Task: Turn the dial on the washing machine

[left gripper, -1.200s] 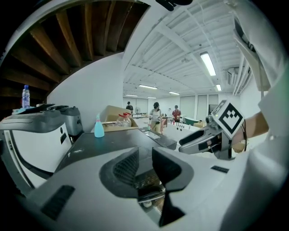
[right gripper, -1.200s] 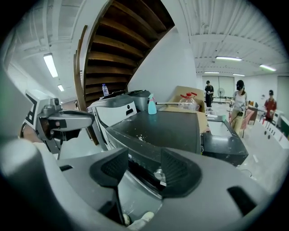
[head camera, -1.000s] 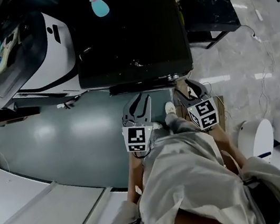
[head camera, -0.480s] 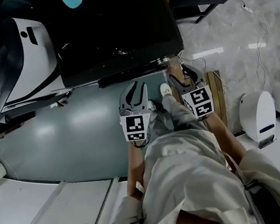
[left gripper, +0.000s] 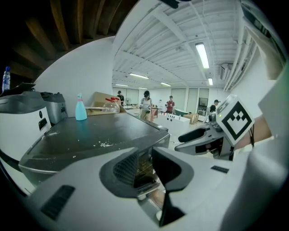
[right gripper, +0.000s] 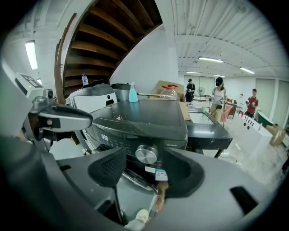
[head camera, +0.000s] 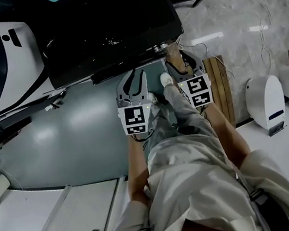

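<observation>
The black washing machine (head camera: 106,25) fills the top of the head view. Its silver dial (right gripper: 146,154) sits on the front panel, straight ahead of my right gripper (right gripper: 144,170). That gripper's jaws are opening; the dial shows in the gap beyond the pads and neither pad touches it. In the head view the right gripper (head camera: 181,58) is at the machine's front right corner. My left gripper (head camera: 131,78) hovers beside it, a little lower, in front of the machine. Its jaws (left gripper: 144,168) stand a narrow gap apart with nothing between them.
A white machine (head camera: 12,58) stands to the left of the black one. A blue spray bottle (right gripper: 133,94) is on top at the back. A wooden board (head camera: 220,88) and a white appliance (head camera: 266,99) are on the floor at right. People stand far off.
The head view has swung so that the machine sits higher in the picture. The right gripper's jaws have spread apart. Both grippers stay at the machine's front edge.
</observation>
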